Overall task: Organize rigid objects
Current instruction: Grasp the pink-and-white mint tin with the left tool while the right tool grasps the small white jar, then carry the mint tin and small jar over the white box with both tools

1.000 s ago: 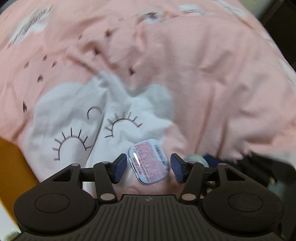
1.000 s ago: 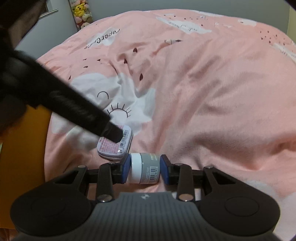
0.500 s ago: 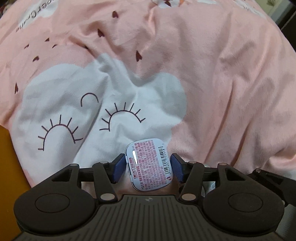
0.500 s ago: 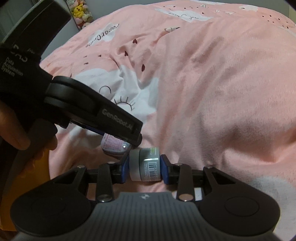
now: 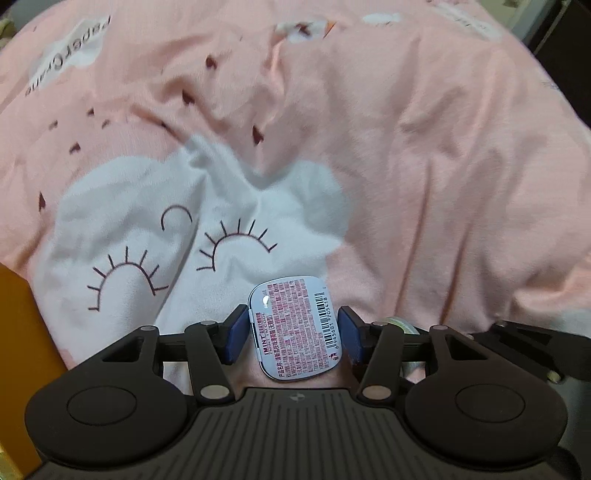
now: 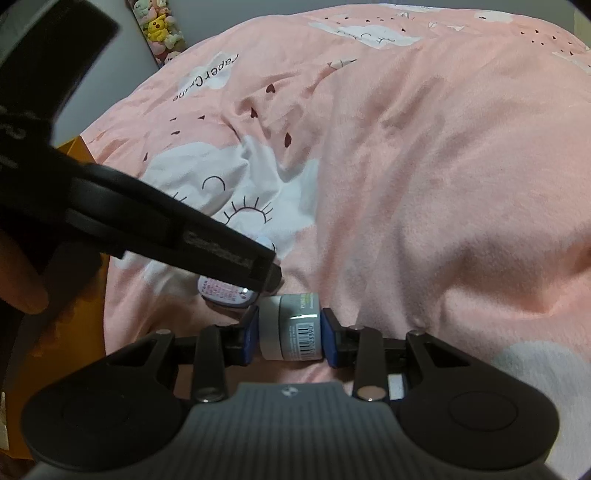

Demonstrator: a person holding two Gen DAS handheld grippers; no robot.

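Note:
A flat white mint tin (image 5: 295, 328) with a pink printed label and a barcode lies on the pink bedspread (image 5: 424, 166). My left gripper (image 5: 293, 332) straddles it and its jaws are closing, the blue pads (image 5: 236, 332) touching the tin's two sides. In the right wrist view the tin (image 6: 225, 297) peeks out under the left gripper (image 6: 266, 275), which reaches in from the left. My right gripper (image 6: 290, 332) is shut on a small grey jar (image 6: 295, 328) with a white lid and a barcode, held sideways just beside the tin.
An orange box (image 5: 18, 332) stands at the bed's left edge, also seen as an orange box (image 6: 77, 155) in the right wrist view. A hand (image 6: 18, 280) holds the left gripper. Plush toys (image 6: 159, 26) sit far back left. The bedspread stretches away to the right.
The left gripper has come down around the mint tin and its pads have drawn in to the tin's sides. The right gripper keeps its hold on the jar.

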